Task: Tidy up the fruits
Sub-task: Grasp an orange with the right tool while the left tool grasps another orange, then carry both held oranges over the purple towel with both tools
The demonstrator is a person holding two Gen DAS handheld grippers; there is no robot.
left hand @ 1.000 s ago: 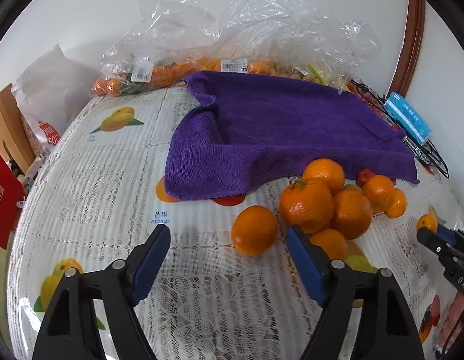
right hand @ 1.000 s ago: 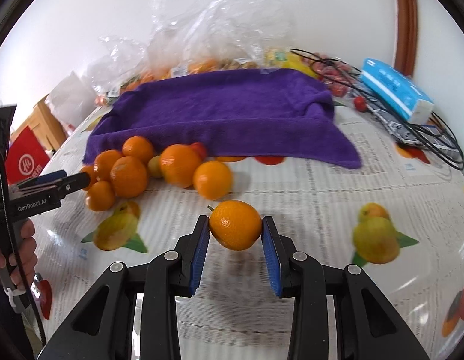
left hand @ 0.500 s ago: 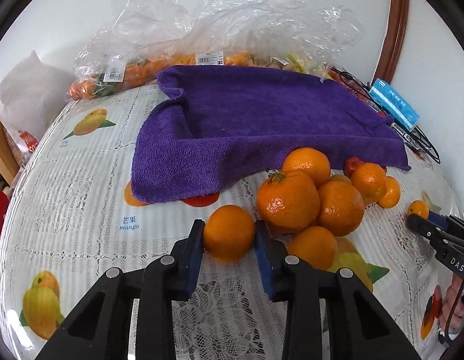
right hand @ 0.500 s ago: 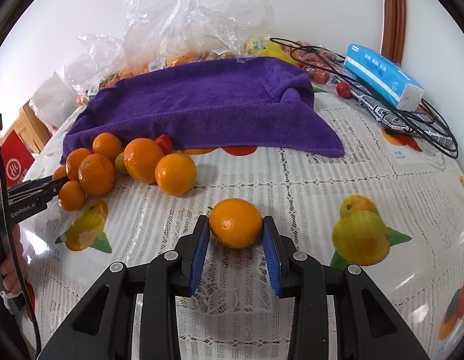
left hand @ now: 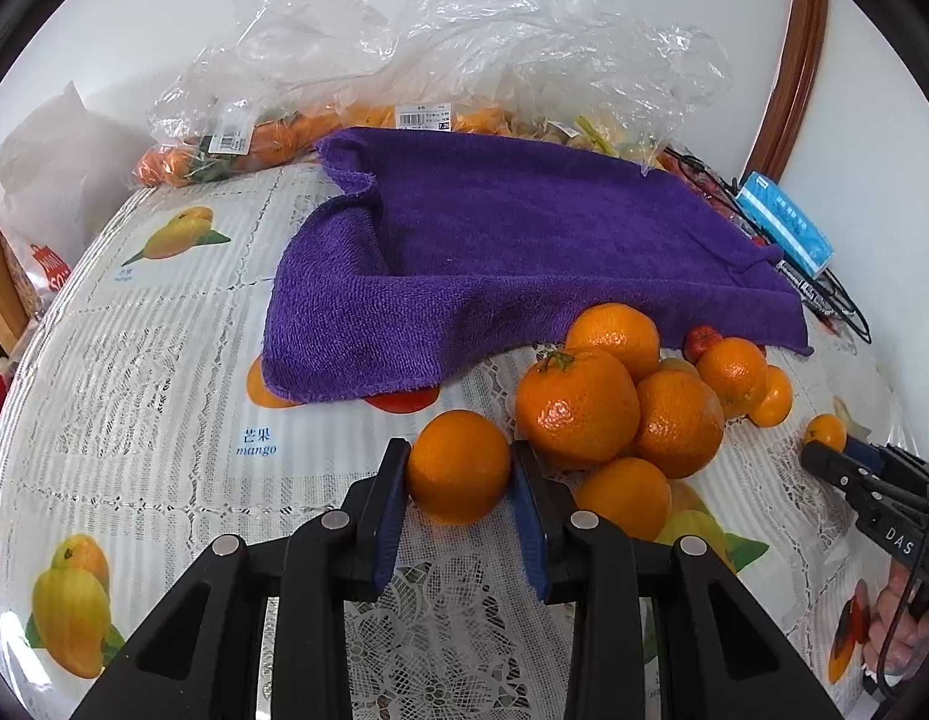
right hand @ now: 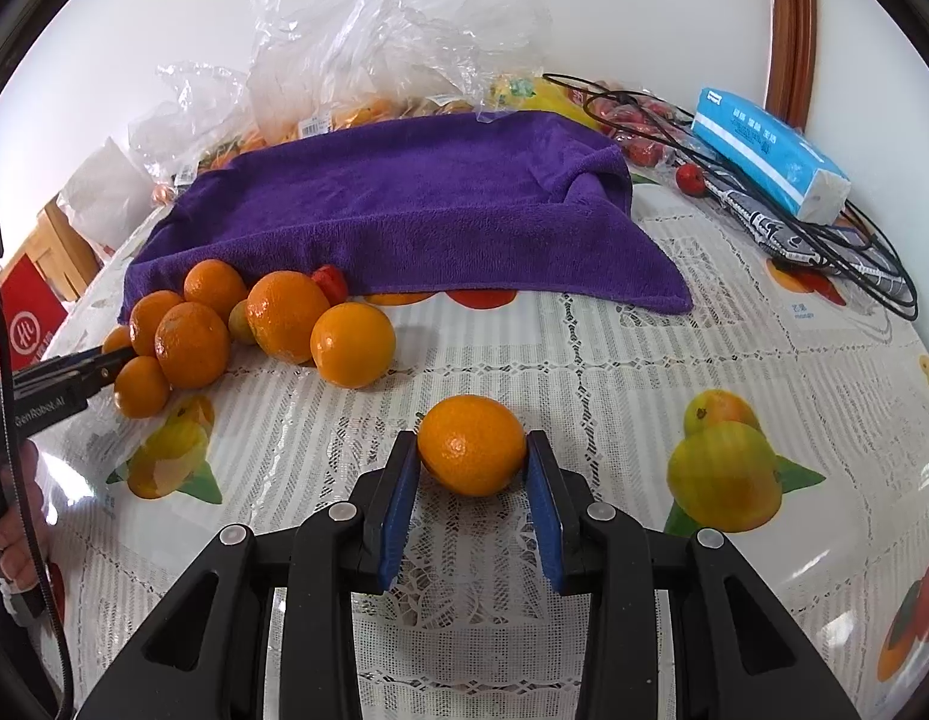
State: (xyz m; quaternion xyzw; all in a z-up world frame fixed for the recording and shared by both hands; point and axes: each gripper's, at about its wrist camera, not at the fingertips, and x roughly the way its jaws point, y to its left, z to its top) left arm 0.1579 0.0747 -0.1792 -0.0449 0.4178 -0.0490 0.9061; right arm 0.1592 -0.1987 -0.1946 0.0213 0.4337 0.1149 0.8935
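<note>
In the left wrist view my left gripper (left hand: 459, 457) is shut on a round orange (left hand: 458, 471) low over the tablecloth. This orange sits just left of a heap of oranges (left hand: 620, 408) by the front edge of a purple towel (left hand: 524, 252). In the right wrist view my right gripper (right hand: 472, 447) is shut on another orange (right hand: 472, 450), out on the cloth to the right of the same heap (right hand: 236, 324). The purple towel (right hand: 416, 204) lies behind. Each gripper shows at the edge of the other's view.
Crumpled clear plastic bags (left hand: 464, 60) holding more fruit lie behind the towel. A blue tissue pack (right hand: 770, 156), black cables (right hand: 824, 240) and small red fruits (right hand: 689, 179) are at the back right. A person's hand (left hand: 896, 630) holds the right gripper's handle.
My left gripper, open a second ago, closed its pads on the orange left of the heap. The right gripper stayed shut on its orange with little movement.
</note>
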